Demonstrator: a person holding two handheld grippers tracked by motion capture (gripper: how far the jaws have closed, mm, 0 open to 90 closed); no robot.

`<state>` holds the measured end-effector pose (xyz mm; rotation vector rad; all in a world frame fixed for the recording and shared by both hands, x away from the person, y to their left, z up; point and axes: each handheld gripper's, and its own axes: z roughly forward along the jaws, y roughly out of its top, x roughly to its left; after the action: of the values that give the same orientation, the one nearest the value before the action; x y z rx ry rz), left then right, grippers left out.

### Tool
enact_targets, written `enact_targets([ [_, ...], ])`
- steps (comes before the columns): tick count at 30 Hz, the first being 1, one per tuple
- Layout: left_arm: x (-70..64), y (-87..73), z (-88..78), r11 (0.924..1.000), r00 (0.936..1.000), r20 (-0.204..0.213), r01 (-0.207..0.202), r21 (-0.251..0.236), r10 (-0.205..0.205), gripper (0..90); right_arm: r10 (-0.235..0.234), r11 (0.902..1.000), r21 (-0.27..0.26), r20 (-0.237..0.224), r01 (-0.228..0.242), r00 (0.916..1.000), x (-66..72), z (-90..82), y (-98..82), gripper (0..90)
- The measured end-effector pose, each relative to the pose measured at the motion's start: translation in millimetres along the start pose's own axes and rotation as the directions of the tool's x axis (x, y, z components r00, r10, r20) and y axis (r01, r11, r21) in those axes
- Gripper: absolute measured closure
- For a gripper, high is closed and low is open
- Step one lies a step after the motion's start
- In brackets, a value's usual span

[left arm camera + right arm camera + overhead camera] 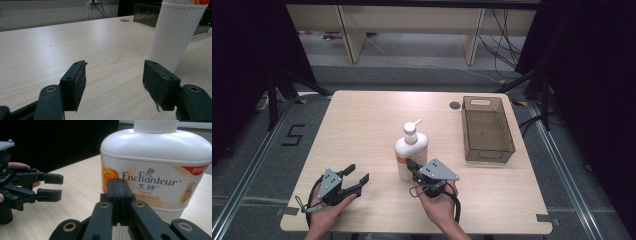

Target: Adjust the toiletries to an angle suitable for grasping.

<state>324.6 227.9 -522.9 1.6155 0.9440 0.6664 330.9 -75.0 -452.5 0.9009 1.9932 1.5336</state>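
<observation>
Standing upright near the middle of the worktop point(362, 125), a white pump bottle point(410, 152) has both claws close to it.

The right claw point(413, 166), its jaws pressed together with nothing between them, sits just in front of the bottle's lower body, nearer than the left claw point(357, 176), which is spread wide and empty to the bottle's left. The bottle's long axis is vertical. Whether the right jaw tips touch the bottle cannot be told. A clear brown bin point(487, 128) lies well apart, toward the worktop's far right.
</observation>
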Motion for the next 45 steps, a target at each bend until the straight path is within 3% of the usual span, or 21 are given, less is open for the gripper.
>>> enact_targets([
  [4, -0.2, 0.0, 0.0, 1.0000, 1.0000, -0.001, 0.000, -0.001, 0.000, 35.0, -0.011, 0.9999, -0.008, 0.006, 0.011, 0.9999, -0.1, 2.8, 0.4, 90.0],
  [5, -0.2, 0.0, 0.0, 1.0000, 1.0000, -0.001, 0.000, 0.000, 0.000, 35.0, 0.015, 0.9999, 0.003, 0.007, -0.015, 0.9999, 1.7, 3.0, 0.2, 90.0],
  [8, -0.1, 0.0, 0.0, 1.0000, 1.0000, -0.001, 0.000, 0.000, 0.000, 35.0, 0.016, 0.9999, -0.002, 0.006, -0.016, 0.9999, 2.4, 5.9, -0.8, 90.0],
  [9, -0.1, 0.0, 0.0, 1.0000, 1.0000, -0.001, 0.000, 0.000, 0.000, 35.0, -0.007, 0.9999, 0.009, 0.016, 0.007, 0.9998, 1.8, 5.9, -0.7, 90.0],
  [10, -0.1, 0.0, 0.0, 1.0000, 1.0000, -0.001, 0.000, 0.000, 0.000, 35.0, 0.009, 0.9999, 0.015, 0.011, -0.009, 0.9999, 2.7, 6.8, -1.3, 90.0],
  [12, 0.1, 0.0, 0.1, 1.0000, 1.0000, -0.001, 0.000, 0.001, 0.000, 35.0, -0.004, 1.0000, 0.007, 0.012, 0.004, 0.9999, 1.7, 8.0, -1.9, 90.0],
  [13, 0.4, -0.3, 1.2, 1.0000, 1.0000, 0.005, 0.001, -0.010, -0.001, 35.0, 0.031, 0.9992, 0.023, 0.012, -0.032, 0.9994, 3.9, 8.6, -3.0, 90.0],
  [16, 0.2, 0.0, 0.4, 1.0000, 1.0000, 0.001, -0.001, -0.001, 0.001, 34.9, 0.022, 0.9995, 0.020, 0.002, -0.022, 0.9997, 2.1, 11.2, -3.5, 90.0],
  [20, 0.1, 0.0, 0.0, 1.0000, 1.0000, 0.000, 0.002, -0.001, -0.002, 35.0, 0.048, 0.9983, 0.033, 0.020, -0.049, 0.9986, 3.0, 11.1, -3.8, 90.0],
  [29, 0.9, 0.0, 0.2, 0.9999, 0.9999, 0.004, 0.013, -0.001, -0.013, 34.9, 0.046, 0.9988, 0.016, 0.025, -0.046, 0.9986, 2.2, 18.1, -4.4, 90.0],
  [31, 1.0, 0.1, 0.1, 0.9999, 0.9999, 0.004, 0.013, -0.001, -0.013, 34.9, 0.024, 0.9995, 0.019, 0.030, -0.025, 0.9992, 1.6, 19.9, -3.6, 90.0],
  [33, 1.1, 0.1, 0.1, 0.9999, 0.9999, 0.005, 0.013, 0.000, -0.013, 34.9, 0.043, 0.9989, 0.014, 0.023, -0.044, 0.9988, 2.7, 21.5, -4.2, 90.0],
  [35, 1.2, 0.1, 0.2, 0.9999, 0.9999, 0.006, 0.014, 0.001, -0.014, 34.9, 0.020, 0.9994, 0.029, 0.033, -0.021, 0.9992, 2.3, 23.3, -4.1, 90.0],
  [37, 1.5, 0.2, 0.3, 0.9999, 0.9999, 0.007, 0.013, 0.002, -0.013, 34.9, 0.053, 0.9984, 0.020, 0.018, -0.053, 0.9984, 3.5, 26.3, -5.5, 89.2],
  [39, 1.5, 0.2, 0.4, 0.9999, 0.9999, 0.009, 0.014, 0.003, -0.014, 34.8, 0.025, 0.9993, 0.028, 0.026, -0.026, 0.9993, 2.7, 26.9, -4.9, 87.6],
  [41, 1.5, 0.1, 0.3, 0.9999, 0.9999, 0.010, 0.014, 0.002, -0.014, 34.7, 0.052, 0.9985, 0.019, 0.010, -0.052, 0.9986, 5.1, 28.3, -5.0, 85.7],
  [45, 2.1, 0.5, 1.2, 0.9999, 0.9999, 0.011, 0.011, 0.004, -0.011, 34.5, 0.039, 0.9992, -0.004, 0.012, -0.039, 0.9992, 8.6, 21.8, -1.1, 80.4],
])
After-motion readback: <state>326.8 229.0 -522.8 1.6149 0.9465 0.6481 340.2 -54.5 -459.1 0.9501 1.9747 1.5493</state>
